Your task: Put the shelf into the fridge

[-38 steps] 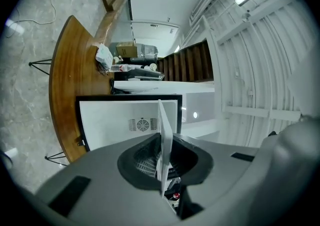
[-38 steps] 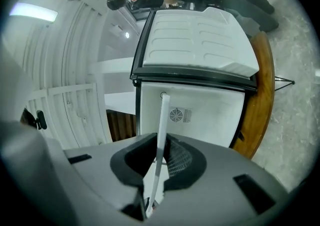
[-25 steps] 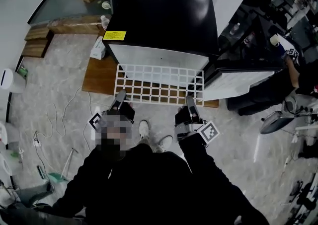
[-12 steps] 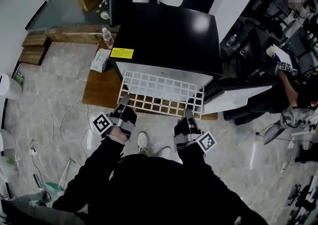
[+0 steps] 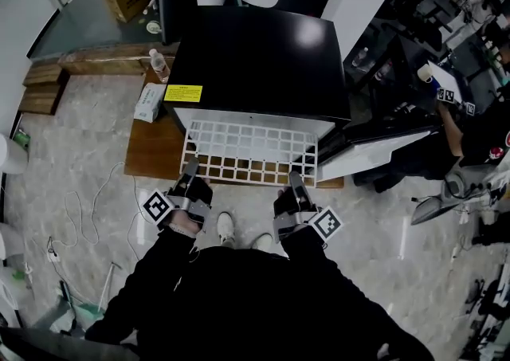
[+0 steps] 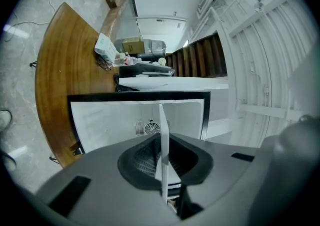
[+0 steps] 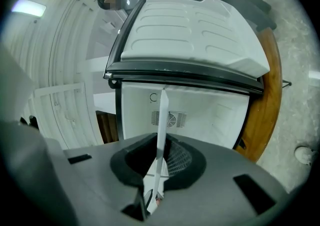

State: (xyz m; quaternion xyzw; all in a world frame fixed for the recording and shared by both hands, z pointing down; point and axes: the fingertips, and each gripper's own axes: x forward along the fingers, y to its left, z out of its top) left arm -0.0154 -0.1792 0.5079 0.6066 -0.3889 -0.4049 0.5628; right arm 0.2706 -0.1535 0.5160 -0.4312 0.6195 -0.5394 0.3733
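Observation:
A white wire-grid shelf (image 5: 249,151) is held level in front of the small black fridge (image 5: 259,56), its far edge just under the fridge's front lip. My left gripper (image 5: 190,171) is shut on the shelf's near left corner, my right gripper (image 5: 293,180) on its near right corner. In both gripper views the shelf shows edge-on as a thin white strip (image 6: 163,145) (image 7: 161,135) between the jaws, pointing into the open white fridge interior (image 6: 135,120) (image 7: 200,117) with a fan grille at the back. The fridge door (image 5: 374,152) stands open to the right.
The fridge stands on a wooden board (image 5: 151,148) on a marble floor. A tissue box (image 5: 149,100) and a bottle (image 5: 157,63) lie at its left. Cables (image 5: 80,208) trail on the floor at left. Another person (image 5: 470,124) sits at the right by cluttered equipment.
Both grippers and the shelf have shifted forward toward the fridge and slightly lower; the shelf's far edge now reaches under the fridge's front. The grips are unchanged.

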